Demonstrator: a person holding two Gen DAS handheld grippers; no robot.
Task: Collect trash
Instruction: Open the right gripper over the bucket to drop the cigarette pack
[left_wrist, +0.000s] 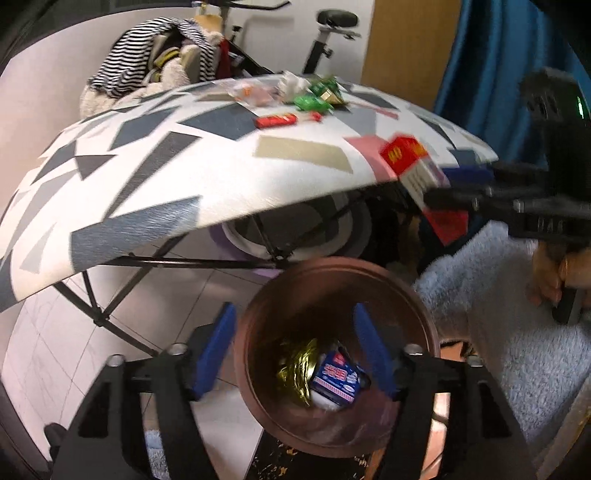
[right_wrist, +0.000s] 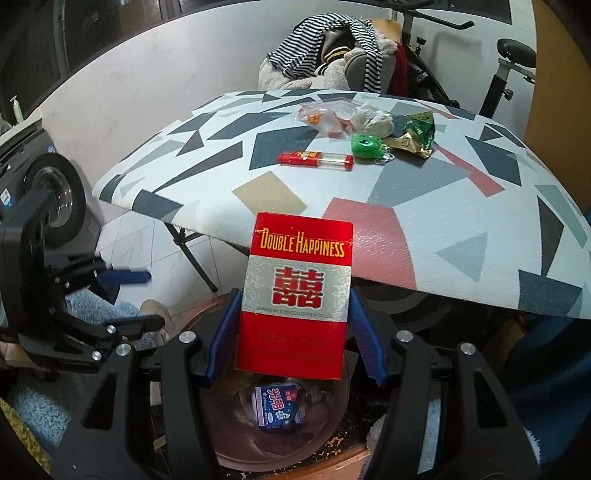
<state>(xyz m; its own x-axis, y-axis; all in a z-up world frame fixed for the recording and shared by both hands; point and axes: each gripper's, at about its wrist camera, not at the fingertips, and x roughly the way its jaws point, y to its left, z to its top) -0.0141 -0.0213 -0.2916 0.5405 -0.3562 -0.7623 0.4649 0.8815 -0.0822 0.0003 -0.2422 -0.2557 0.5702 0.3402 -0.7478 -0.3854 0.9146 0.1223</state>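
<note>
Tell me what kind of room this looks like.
Probably a spare or utility room in a home: an exercise bike heaped with clothes, a patterned folding table strewn with wrappers, and a brown bin on the tiled floor.

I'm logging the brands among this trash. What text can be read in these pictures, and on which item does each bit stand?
"DOUBLE HAPPINESS": top band of the red cigarette pack held in the right gripper.
"SHANGHAI TOBACCO GROUP CO.,LTD": small line on the same pack, faint.
Large red double-happiness character: pack's silver middle panel.
Gold Chinese lines on the pack's lower red part: too blurred.
Blue carton in the brown bin: white Chinese characters, not clear enough to quote.
Red lighter on the table: print unreadable.
</note>
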